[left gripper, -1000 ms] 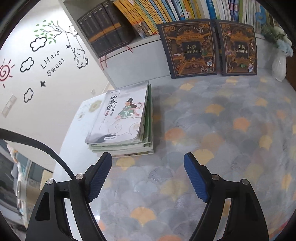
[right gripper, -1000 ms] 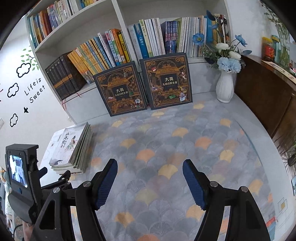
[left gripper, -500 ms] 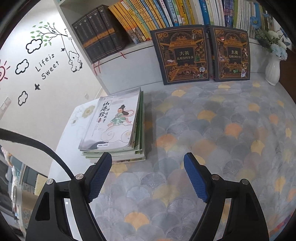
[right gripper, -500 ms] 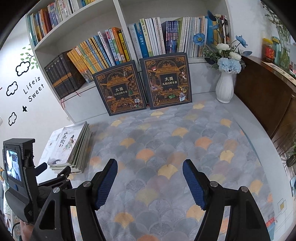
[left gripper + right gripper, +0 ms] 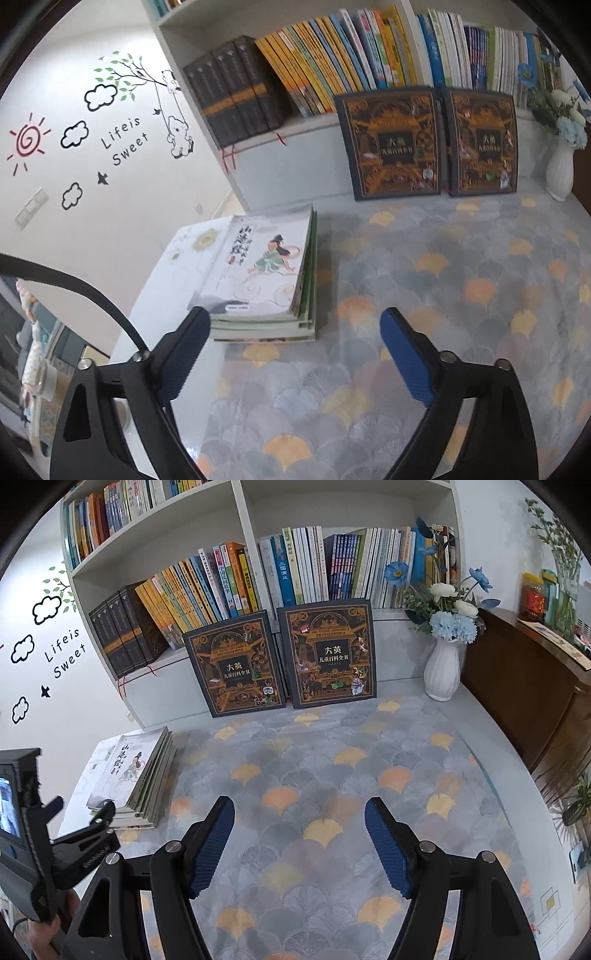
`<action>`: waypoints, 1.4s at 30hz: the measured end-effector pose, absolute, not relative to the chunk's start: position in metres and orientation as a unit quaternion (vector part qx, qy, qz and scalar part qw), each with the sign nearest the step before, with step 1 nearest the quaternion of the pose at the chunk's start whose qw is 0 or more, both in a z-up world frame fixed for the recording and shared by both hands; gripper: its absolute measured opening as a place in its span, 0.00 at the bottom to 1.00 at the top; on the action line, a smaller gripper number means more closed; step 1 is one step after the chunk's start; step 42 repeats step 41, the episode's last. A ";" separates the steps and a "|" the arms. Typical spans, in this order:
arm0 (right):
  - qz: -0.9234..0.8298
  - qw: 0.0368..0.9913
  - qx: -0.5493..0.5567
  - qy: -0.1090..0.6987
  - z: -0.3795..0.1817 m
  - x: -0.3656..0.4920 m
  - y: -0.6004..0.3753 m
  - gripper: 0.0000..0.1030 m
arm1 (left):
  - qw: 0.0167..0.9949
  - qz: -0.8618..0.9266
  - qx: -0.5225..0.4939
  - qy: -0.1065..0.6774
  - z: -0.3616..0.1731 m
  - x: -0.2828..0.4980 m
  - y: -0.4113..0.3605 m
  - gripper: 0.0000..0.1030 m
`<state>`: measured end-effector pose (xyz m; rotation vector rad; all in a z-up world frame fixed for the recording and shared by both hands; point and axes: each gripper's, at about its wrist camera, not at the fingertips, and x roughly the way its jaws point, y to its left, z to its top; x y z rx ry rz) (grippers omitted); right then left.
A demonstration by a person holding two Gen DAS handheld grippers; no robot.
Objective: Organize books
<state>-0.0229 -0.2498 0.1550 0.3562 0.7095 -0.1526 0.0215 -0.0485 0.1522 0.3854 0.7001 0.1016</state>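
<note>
A stack of thin books (image 5: 266, 273) lies flat at the table's left end; the top cover is white with a figure in green. It also shows in the right wrist view (image 5: 135, 775). Two dark ornate books (image 5: 393, 142) (image 5: 480, 142) stand leaning against the bookshelf, also in the right wrist view (image 5: 234, 664) (image 5: 330, 657). My left gripper (image 5: 295, 328) is open and empty just in front of the stack. My right gripper (image 5: 299, 814) is open and empty over the middle of the table. The left gripper's body (image 5: 40, 845) shows at the right view's left edge.
The table has a grey cloth with orange fan patterns (image 5: 332, 775). A white vase of blue flowers (image 5: 443, 672) stands at the back right. A full white bookshelf (image 5: 229, 587) runs along the back. A dark wooden cabinet (image 5: 524, 701) borders the right side.
The left gripper has pulled back and tilted up a little, so the stack sits lower and more of the shelf shows. The right gripper has hardly moved. Both stay open.
</note>
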 end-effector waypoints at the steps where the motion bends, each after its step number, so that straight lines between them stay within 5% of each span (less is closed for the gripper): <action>1: -0.074 0.919 0.173 0.346 0.155 -0.023 -0.249 0.69 | 0.921 0.051 0.186 0.339 0.154 0.022 -0.047 0.95; 42: -0.058 0.913 0.163 0.370 0.133 -0.036 -0.236 0.69 | 0.913 0.016 0.177 0.368 0.136 0.003 -0.045 0.97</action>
